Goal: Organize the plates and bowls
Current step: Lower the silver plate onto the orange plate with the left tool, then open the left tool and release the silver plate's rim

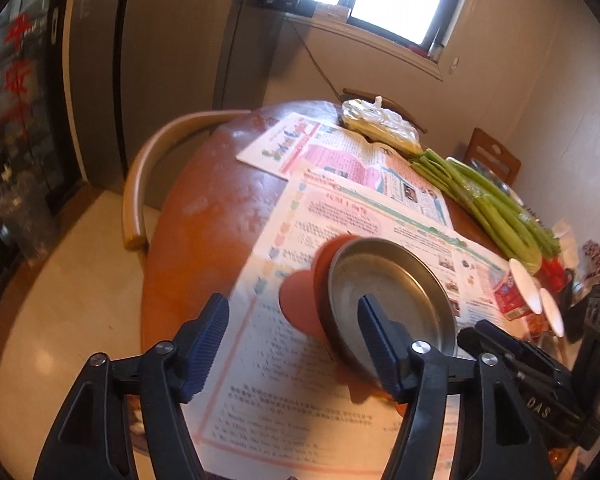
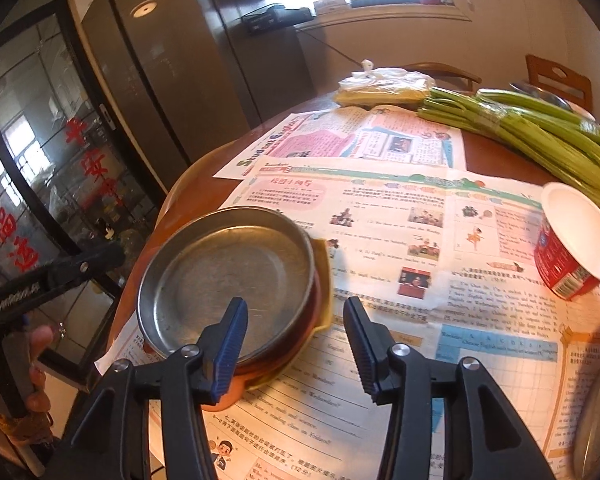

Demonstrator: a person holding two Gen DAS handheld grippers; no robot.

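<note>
A shallow metal plate [image 2: 228, 276] rests on top of an orange-red plate and a yellowish plate [image 2: 325, 280], stacked on newspaper on the round wooden table [image 1: 204, 216]. The stack also shows in the left wrist view, where the metal plate [image 1: 396, 280] lies over the red plate [image 1: 300, 304]. My left gripper [image 1: 294, 328] is open, its right finger over the metal plate. My right gripper [image 2: 296, 320] is open and empty, its left finger over the plate's near rim. A red and white paper bowl [image 2: 576, 240] stands at the right.
A bundle of green celery [image 2: 540, 132] and a plastic-wrapped package [image 2: 384, 86] lie at the table's far side. Another metal rim [image 2: 596, 412] shows at the right edge. A curved wooden chair back [image 1: 156, 160] stands left of the table. Two white bowls [image 1: 536, 292] sit at the right.
</note>
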